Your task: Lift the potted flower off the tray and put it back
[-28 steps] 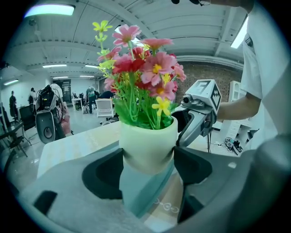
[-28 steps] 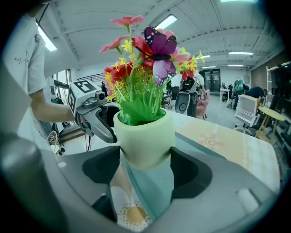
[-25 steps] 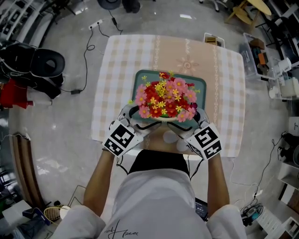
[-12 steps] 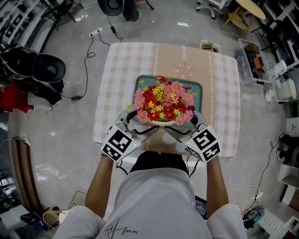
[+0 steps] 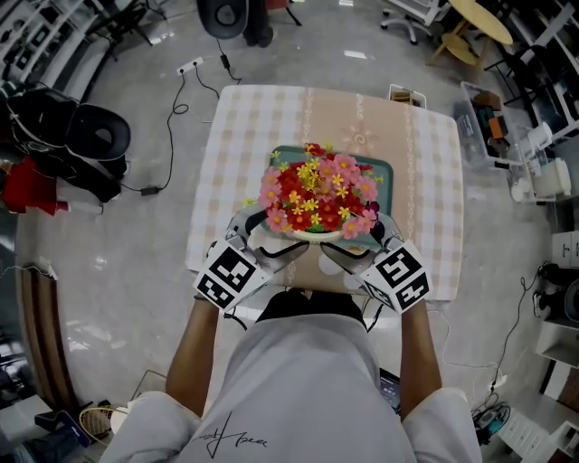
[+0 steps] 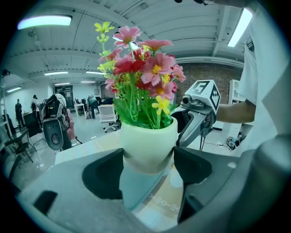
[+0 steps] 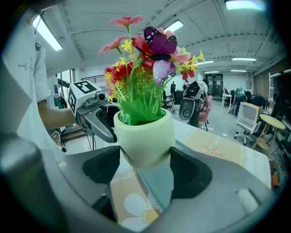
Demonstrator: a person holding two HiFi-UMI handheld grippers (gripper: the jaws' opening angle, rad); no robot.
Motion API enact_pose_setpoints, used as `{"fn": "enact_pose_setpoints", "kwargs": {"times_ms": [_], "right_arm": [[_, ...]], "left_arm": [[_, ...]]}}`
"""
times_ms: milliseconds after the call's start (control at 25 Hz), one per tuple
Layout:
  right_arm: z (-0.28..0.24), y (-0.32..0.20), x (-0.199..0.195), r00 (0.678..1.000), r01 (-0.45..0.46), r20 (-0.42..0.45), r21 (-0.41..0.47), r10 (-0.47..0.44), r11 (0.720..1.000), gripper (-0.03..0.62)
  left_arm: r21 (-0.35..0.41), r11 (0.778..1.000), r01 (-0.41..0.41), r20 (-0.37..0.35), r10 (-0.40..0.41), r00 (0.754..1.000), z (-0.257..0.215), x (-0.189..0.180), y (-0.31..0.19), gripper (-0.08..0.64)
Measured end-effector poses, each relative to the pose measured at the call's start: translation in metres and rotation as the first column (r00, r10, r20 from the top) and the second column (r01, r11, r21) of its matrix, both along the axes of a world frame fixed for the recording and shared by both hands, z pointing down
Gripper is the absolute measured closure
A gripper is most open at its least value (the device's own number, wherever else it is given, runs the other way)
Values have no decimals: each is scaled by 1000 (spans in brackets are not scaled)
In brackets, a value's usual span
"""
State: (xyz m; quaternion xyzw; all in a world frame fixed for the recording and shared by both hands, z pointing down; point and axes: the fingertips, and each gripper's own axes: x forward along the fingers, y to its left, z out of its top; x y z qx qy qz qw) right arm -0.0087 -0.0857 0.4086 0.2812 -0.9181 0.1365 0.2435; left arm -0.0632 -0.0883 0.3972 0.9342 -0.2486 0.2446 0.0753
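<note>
Just one potted flower [image 5: 317,192] between two hand-held grippers [image 5: 269,237] [image 5: 358,240]

Potted flower [image 5: 318,194] over the near edge of a green tray [image 5: 385,169], left gripper [image 5: 270,240] and right gripper [image 5: 360,244] at its pot's sides; checked table [image 5: 249,122] beneath

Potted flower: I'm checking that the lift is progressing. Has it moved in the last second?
Yes, slightly. The potted flower now overlaps the far rim of the tray, where a bare strip showed before.

checked tablecloth [image 5: 231,163] | black chair [image 5: 90,136] | power strip [image 5: 191,64] | wooden stool [image 5: 485,11]
</note>
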Motion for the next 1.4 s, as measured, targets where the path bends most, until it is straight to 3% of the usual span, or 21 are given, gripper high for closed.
{"fn": "enact_pose_setpoints", "kwargs": {"times_ms": [440,680,880,1080,1400], "right_arm": [[-16,18,-4,1000,-17,-7,8,17,1000,236],[-22,29,-2,1000,-25,-3,3,25,1000,238],[-33,29,-21,999,-40,-5,4,40,999,238],[-38,33,-2,999,-52,-13,7,52,999,239],[-47,31,-1,998,-70,-7,18,70,997,239]], "left_arm": [[-2,1000,-12,-20,12,1000,-15,-4,17,210],[12,1000,-23,7,23,1000,-22,-2,27,210],[18,999,-38,7,38,999,-34,-21,26,210],[25,999,-46,10,46,999,-39,-2,30,210],[47,997,-63,-13,64,998,-48,0,27,210]]}}
